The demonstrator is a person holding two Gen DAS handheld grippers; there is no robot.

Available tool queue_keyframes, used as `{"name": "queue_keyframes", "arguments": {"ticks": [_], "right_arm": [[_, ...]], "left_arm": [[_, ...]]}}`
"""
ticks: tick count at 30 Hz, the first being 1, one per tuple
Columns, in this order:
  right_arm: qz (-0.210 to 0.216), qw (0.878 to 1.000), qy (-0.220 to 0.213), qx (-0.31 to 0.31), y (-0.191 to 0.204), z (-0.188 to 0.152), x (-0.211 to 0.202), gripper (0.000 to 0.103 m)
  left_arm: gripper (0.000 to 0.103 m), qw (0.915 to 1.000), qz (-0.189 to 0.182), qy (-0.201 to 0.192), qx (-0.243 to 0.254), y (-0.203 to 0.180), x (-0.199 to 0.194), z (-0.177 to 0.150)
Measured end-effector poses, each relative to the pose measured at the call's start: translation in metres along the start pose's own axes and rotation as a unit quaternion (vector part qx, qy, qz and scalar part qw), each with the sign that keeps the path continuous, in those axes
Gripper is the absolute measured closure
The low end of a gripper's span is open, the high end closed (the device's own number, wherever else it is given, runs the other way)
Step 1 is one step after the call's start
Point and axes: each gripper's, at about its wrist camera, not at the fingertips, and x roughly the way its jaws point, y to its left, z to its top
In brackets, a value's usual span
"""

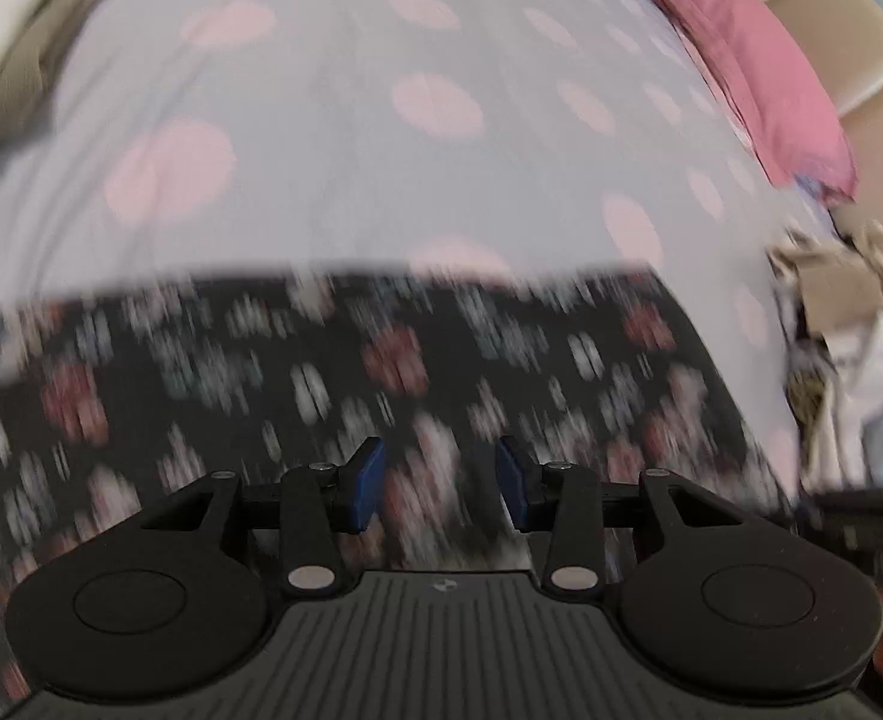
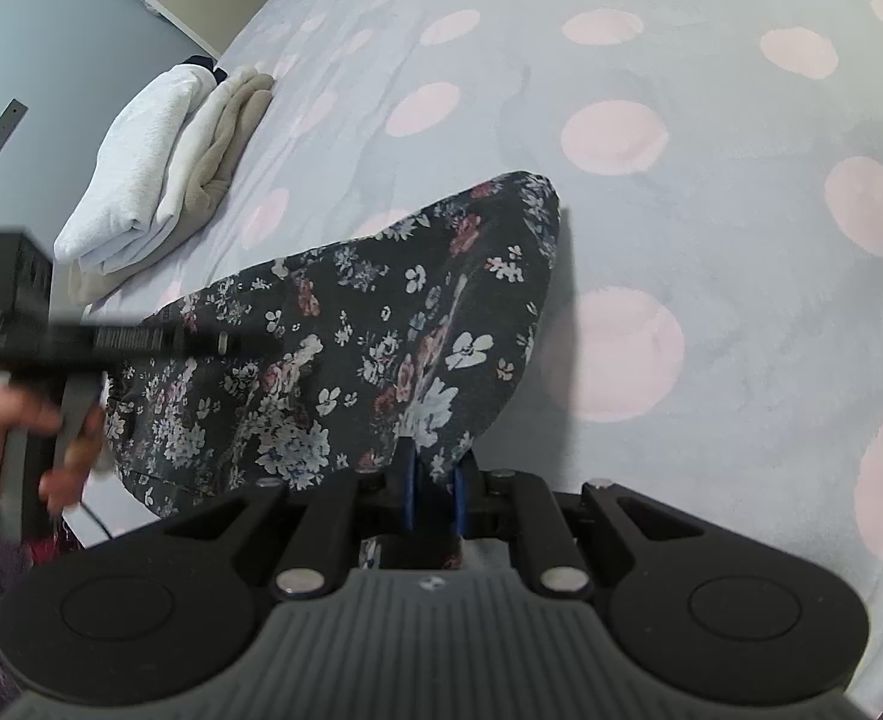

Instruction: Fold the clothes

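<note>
A dark floral garment (image 2: 345, 336) lies on a grey bedspread with pink dots (image 2: 681, 90). My right gripper (image 2: 435, 492) is shut on the garment's near edge and holds it raised a little. My left gripper (image 1: 440, 483) is open with blue pads apart, just above the same floral garment (image 1: 261, 384), which is motion-blurred in the left wrist view. The left gripper's body and the hand holding it show at the left of the right wrist view (image 2: 27, 312).
Folded white and beige clothes (image 2: 159, 162) are stacked at the bed's far left; they also show in the left wrist view (image 1: 9, 42). A pink pillow (image 1: 759, 66) and a heap of loose clothes (image 1: 849, 360) lie at the right.
</note>
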Motion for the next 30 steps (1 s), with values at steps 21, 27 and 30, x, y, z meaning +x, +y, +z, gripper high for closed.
{"name": "queue_keyframes", "arguments": {"ticks": [21, 27, 30], "right_arm": [[0.037, 0.999, -0.037, -0.005, 0.01, -0.003, -0.011, 0.09], [0.083, 0.994, -0.064, -0.007, 0.03, 0.001, -0.027, 0.09], [0.108, 0.992, -0.072, 0.004, 0.046, 0.006, -0.032, 0.09]], "left_arm": [[0.066, 0.9991, -0.016, 0.027, -0.027, 0.009, -0.002, -0.079], [0.064, 0.9999, -0.005, 0.016, 0.003, 0.014, -0.045, -0.072], [0.061, 0.9998, 0.018, -0.008, 0.007, 0.034, -0.081, -0.065]]}}
